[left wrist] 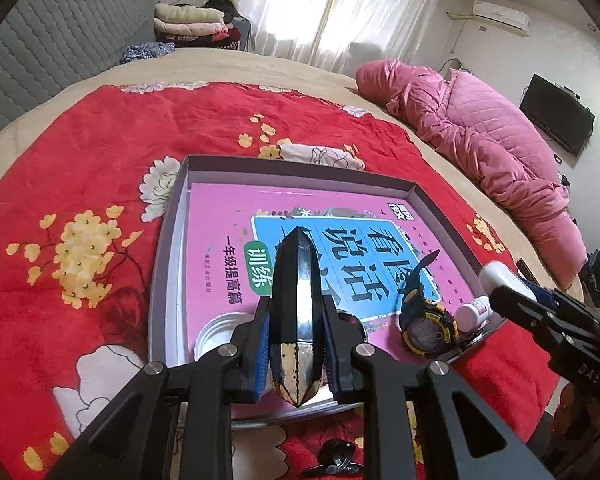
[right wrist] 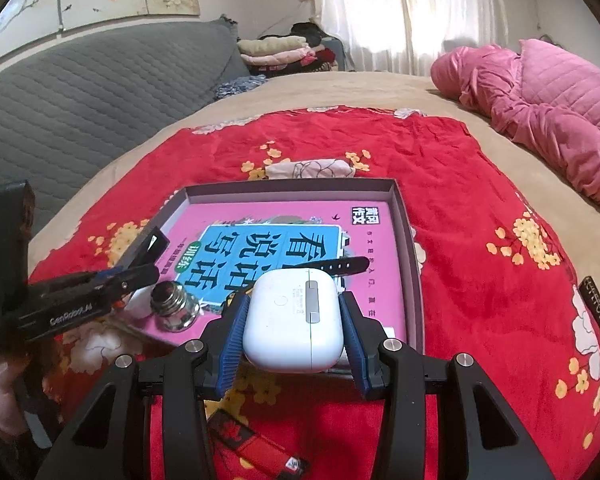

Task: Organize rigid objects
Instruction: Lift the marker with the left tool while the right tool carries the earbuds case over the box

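Both grippers hold items over the gray tray (left wrist: pixel 168 248).
Left gripper (left wrist: pixel 296 344) fingers clamp a black-and-gold faceted object (left wrist: pixel 296 300); right gripper (right wrist: pixel 294 334) fingers clamp a white earbud case (right wrist: pixel 294 320), watch (left wrist: pixel 426 320) at 3 o'clock.

Black faceted case (left wrist: pixel 298 312) with gold tip, held lengthwise above the tray (left wrist: pixel 168 248). White earbud case (right wrist: pixel 294 322) held too. Watch (left wrist: pixel 426 320), small white bottle (left wrist: pixel 474 312), pink book (left wrist: pixel 236 232) lie inside the tray.
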Demonstrator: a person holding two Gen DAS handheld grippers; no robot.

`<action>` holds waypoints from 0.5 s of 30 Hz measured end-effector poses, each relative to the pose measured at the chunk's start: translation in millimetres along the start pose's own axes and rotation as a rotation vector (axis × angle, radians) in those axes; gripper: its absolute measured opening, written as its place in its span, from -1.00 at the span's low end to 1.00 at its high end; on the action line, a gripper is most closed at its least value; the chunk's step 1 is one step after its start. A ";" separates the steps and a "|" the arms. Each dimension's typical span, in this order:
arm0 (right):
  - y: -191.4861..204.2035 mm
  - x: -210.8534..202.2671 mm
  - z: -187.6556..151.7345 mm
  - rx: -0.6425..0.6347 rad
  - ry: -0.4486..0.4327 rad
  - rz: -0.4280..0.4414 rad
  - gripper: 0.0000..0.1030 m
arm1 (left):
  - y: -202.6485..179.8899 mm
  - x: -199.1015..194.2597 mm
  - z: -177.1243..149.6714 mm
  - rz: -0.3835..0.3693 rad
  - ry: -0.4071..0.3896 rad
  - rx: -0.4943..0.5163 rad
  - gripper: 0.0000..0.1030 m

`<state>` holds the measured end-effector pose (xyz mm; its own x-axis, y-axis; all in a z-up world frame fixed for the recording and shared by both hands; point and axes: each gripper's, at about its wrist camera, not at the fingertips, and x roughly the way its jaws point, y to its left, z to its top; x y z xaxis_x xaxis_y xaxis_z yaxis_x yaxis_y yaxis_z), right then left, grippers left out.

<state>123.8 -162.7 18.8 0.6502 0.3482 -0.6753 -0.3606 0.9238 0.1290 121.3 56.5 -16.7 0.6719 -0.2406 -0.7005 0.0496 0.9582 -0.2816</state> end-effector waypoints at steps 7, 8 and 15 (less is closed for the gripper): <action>-0.6 13.7 8.4 0.032 0.018 -0.015 -0.10 | 0.3 0.9 0.7 -0.015 0.006 0.010 -0.56; -0.3 15.7 9.0 0.034 0.022 -0.015 -0.10 | 0.0 1.0 0.8 -0.017 0.007 0.011 -0.56; 5.7 30.6 11.1 0.020 0.054 -0.017 -0.10 | 1.3 0.3 1.7 -0.005 0.022 0.013 -0.56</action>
<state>149.1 -145.0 6.9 0.6192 0.3240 -0.7153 -0.3359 0.9326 0.1316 122.8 58.0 -16.2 0.6554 -0.2487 -0.7132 0.0628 0.9589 -0.2766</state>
